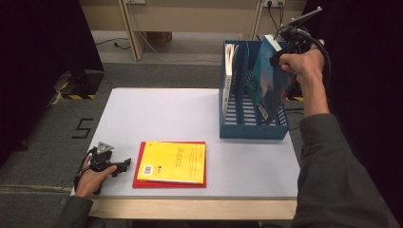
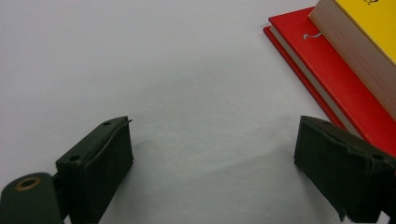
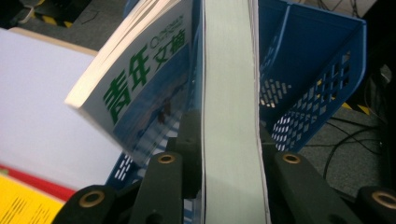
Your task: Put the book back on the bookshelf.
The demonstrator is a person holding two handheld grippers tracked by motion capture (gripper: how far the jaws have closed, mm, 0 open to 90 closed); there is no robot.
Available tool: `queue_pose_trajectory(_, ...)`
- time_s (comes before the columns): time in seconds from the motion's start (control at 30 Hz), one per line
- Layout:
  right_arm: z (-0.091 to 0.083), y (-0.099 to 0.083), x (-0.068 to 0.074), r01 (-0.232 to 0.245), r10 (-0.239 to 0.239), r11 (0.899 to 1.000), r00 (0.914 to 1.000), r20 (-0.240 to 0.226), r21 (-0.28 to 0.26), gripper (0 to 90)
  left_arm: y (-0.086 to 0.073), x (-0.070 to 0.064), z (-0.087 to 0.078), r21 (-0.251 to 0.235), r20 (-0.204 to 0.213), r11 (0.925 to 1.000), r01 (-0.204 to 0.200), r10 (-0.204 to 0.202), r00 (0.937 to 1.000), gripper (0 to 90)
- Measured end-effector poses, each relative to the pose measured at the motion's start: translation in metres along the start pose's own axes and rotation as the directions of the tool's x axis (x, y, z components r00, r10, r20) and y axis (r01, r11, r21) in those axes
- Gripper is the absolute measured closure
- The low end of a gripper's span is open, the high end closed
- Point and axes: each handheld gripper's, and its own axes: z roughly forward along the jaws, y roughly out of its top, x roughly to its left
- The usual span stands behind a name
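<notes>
Teal book [image 1: 268, 83] sits tilted in the blue file rack [image 1: 247, 128], at its right end, clamped edge-on by my right gripper [image 1: 285, 54]. 2 books, yellow book [image 1: 173, 161] on red book [image 1: 142, 183], lie beside my left gripper [image 1: 124, 165], jaws spread on bare table [image 1: 166, 114].

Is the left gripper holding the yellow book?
No: the left gripper sits open on the table, beside the yellow book.
</notes>
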Motion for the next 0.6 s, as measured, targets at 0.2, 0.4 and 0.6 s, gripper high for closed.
queue_pose_trajectory(0.2,0.016,0.008,-0.005,-0.063,0.063,0.998,0.9979,0.014,-0.016,73.4,0.000,0.000,0.000,-0.001,0.002,1.0000,0.000,0.000,1.0000,10.3)
queue_pose_trajectory(0.4,0.032,0.012,-0.008,-0.116,0.116,0.993,0.9933,0.001,-0.013,73.3,0.000,0.000,0.000,-0.003,0.001,1.0000,0.000,0.000,1.0000,10.4)
queue_pose_trajectory(0.6,0.046,0.012,-0.012,-0.159,0.159,0.987,0.9871,-0.022,-0.025,73.2,0.000,0.000,0.000,-0.004,0.003,1.0000,0.000,0.000,1.0000,10.2)
